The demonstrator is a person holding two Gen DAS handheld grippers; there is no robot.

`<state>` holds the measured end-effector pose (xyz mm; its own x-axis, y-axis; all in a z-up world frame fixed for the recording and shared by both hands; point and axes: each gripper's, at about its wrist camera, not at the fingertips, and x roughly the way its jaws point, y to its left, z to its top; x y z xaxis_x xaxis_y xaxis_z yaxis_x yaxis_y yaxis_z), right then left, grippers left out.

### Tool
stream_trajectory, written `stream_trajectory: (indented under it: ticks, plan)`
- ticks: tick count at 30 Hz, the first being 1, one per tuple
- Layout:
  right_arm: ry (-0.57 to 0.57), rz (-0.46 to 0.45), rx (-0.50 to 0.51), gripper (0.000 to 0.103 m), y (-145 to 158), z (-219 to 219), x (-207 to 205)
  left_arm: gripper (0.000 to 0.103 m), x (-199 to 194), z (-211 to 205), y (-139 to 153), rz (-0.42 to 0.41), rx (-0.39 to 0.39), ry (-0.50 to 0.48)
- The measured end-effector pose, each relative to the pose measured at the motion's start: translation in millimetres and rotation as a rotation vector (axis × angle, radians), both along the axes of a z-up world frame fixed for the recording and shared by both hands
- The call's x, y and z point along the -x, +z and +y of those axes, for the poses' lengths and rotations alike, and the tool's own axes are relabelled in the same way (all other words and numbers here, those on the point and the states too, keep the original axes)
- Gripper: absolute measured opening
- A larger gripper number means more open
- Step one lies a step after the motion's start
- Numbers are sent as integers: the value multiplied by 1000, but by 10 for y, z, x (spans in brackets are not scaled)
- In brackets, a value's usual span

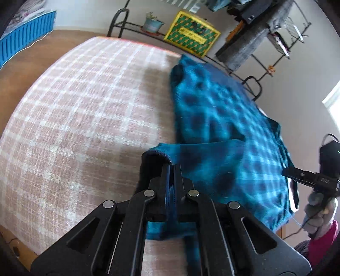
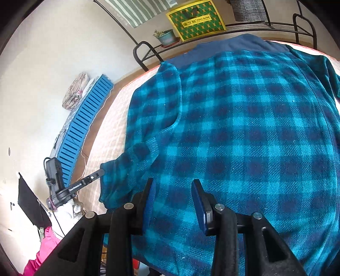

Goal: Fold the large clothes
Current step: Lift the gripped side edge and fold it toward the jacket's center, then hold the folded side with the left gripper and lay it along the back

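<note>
A large blue-and-navy checked fleece shirt [image 2: 244, 127] lies spread flat on a pink-and-white checked bed cover [image 1: 74, 127]. Its navy collar is at the far end. In the left wrist view my left gripper [image 1: 172, 166] is shut on the cuff end of one sleeve [image 1: 191, 152], with blue cloth pinched between the pads. That sleeve runs across towards the shirt's body [image 1: 223, 118]. The right wrist view shows my right gripper [image 2: 173, 186] open just above the shirt's lower part, with nothing between its blue pads. The left gripper [image 2: 102, 171] also shows there, at the sleeve end [image 2: 131, 161].
A black metal rack [image 2: 140, 53] stands behind the bed, holding a yellow-green box [image 2: 195, 19] and a potted plant [image 2: 166, 37]. A blue slatted crate [image 2: 82, 127] lies on the floor to the left. A hand in a pink sleeve [image 1: 323, 235] holds the right gripper [image 1: 285, 171].
</note>
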<state>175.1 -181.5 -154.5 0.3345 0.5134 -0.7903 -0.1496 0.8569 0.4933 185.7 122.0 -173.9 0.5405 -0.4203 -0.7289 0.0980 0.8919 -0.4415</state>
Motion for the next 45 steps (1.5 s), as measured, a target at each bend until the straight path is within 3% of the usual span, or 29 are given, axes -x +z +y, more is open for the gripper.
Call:
stream_trajectory:
  ticks: [6, 11, 13, 14, 15, 16, 19, 22, 25, 27, 31, 37, 38, 39, 40, 42, 45]
  plan:
    - [33, -59, 50, 37, 208, 85, -189, 0, 656, -713, 568, -166, 28, -237]
    - [79, -89, 71, 38, 349, 290, -307, 1, 984, -1239, 584, -139, 96, -446]
    - [102, -88, 77, 37, 363, 401, -381, 11, 1078, -1328, 561, -104, 111, -499]
    - [118, -89, 84, 37, 371, 462, -406, 22, 1109, -1327, 554, -96, 131, -509]
    - [135, -91, 95, 38, 366, 516, -457, 33, 1132, -1286, 552, -102, 140, -496]
    - [153, -92, 109, 38, 366, 593, -494, 36, 1137, -1216, 542, -109, 136, -465]
    - [223, -81, 140, 38, 361, 891, -648, 37, 983, -925, 338, -41, 148, -334]
    - [299, -80, 170, 38, 335, 1232, -813, 37, 817, -650, 19, 78, 223, -216]
    - [350, -80, 204, 41, 238, 1591, -1028, 37, 718, -538, -229, 154, 261, -156]
    - [365, -71, 230, 44, 123, 1829, -1167, 37, 686, -544, -367, 201, 302, -154]
    - [361, -31, 287, 45, -179, 2195, -1424, 37, 669, -636, -495, 223, 262, -183]
    - [351, 8, 454, 44, -577, 2467, -1640, 37, 651, -660, -650, 253, 303, -184]
    - [347, 13, 469, 44, -614, 2479, -1660, 31, 630, -686, -670, 248, 302, -190]
    - [342, 17, 481, 40, -639, 2487, -1680, 9, 622, -709, -689, 250, 304, -200]
    - [338, 21, 491, 36, -656, 2492, -1695, 3, 618, -725, -715, 260, 310, -207]
    - [340, 12, 511, 29, -648, 2499, -1712, 3, 607, -720, -739, 263, 356, -198]
    - [341, -16, 535, 7, -578, 2493, -1717, 3, 670, -671, -659, 231, 381, -191]
